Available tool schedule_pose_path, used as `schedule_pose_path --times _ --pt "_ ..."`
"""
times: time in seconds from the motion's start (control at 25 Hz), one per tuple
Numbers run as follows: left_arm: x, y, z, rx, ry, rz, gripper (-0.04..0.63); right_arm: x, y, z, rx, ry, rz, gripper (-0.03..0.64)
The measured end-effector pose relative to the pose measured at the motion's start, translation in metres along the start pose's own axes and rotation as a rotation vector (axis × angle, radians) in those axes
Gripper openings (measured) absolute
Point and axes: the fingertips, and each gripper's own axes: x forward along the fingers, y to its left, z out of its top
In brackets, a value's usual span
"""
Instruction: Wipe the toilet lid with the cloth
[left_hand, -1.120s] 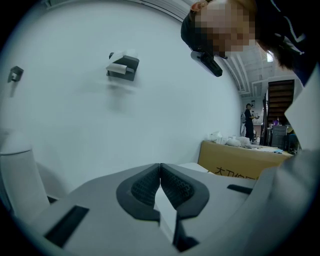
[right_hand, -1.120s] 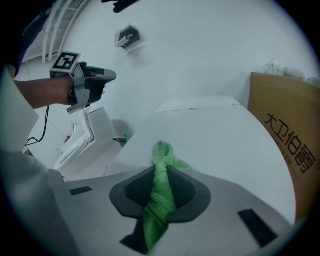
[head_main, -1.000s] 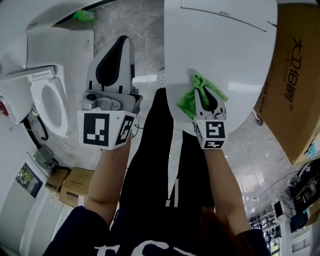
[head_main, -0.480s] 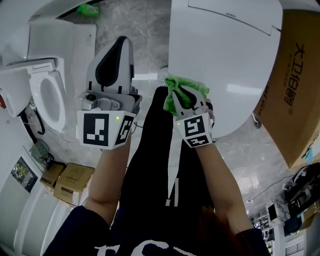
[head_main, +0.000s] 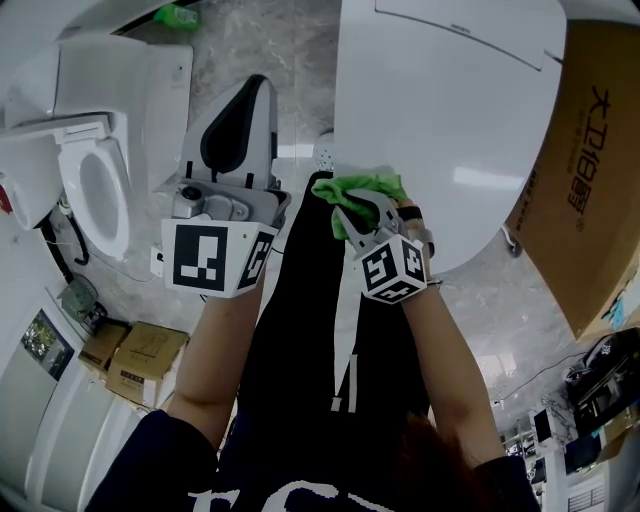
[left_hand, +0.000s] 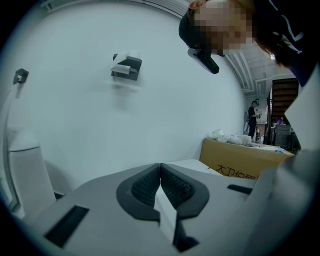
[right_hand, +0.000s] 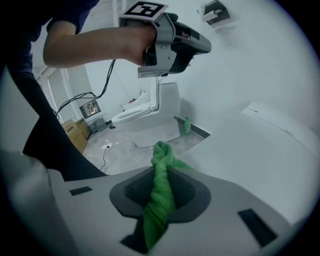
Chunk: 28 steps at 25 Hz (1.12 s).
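Observation:
The white toilet lid (head_main: 450, 120) fills the upper right of the head view. My right gripper (head_main: 352, 207) is shut on a green cloth (head_main: 358, 190) at the lid's near left edge. In the right gripper view the cloth (right_hand: 161, 195) runs between the dark pads and sticks out past them, with the lid (right_hand: 260, 150) to the right. My left gripper (head_main: 250, 90) is held over the floor left of the lid, shut and empty. Its pads (left_hand: 172, 187) meet with nothing between them.
A second toilet (head_main: 95, 195) with its seat open stands at the left. A large cardboard box (head_main: 590, 150) sits right of the lid. Small boxes (head_main: 140, 365) lie on the floor at lower left. A green bottle (right_hand: 187, 125) stands by the far wall.
My right gripper has dragged the cloth from the lid's front middle leftward to its near left edge. The left gripper has barely moved.

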Motion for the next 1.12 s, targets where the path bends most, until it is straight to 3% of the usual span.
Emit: schedule_pose_path --times 0.16,0.4,0.72,1.12 --pt "0.008 -0.01 0.002 0.01 -0.004 -0.029 0.021 -0.019 -0.006 -0.02 0.031 -0.013 -0.036 0.078" --pt "0.015 -0.03 -0.001 0.008 0.003 -0.05 0.021 -0.068 -0.038 -0.066 0.118 -0.041 -0.184 0.079" --pt "0.02 -0.065 -0.009 0.018 0.023 -0.088 0.021 -0.12 -0.074 -0.112 0.187 -0.045 -0.305 0.08" --pt "0.031 -0.1 -0.01 0.04 0.014 -0.126 0.021 -0.183 -0.112 -0.169 0.337 -0.065 -0.565 0.08"
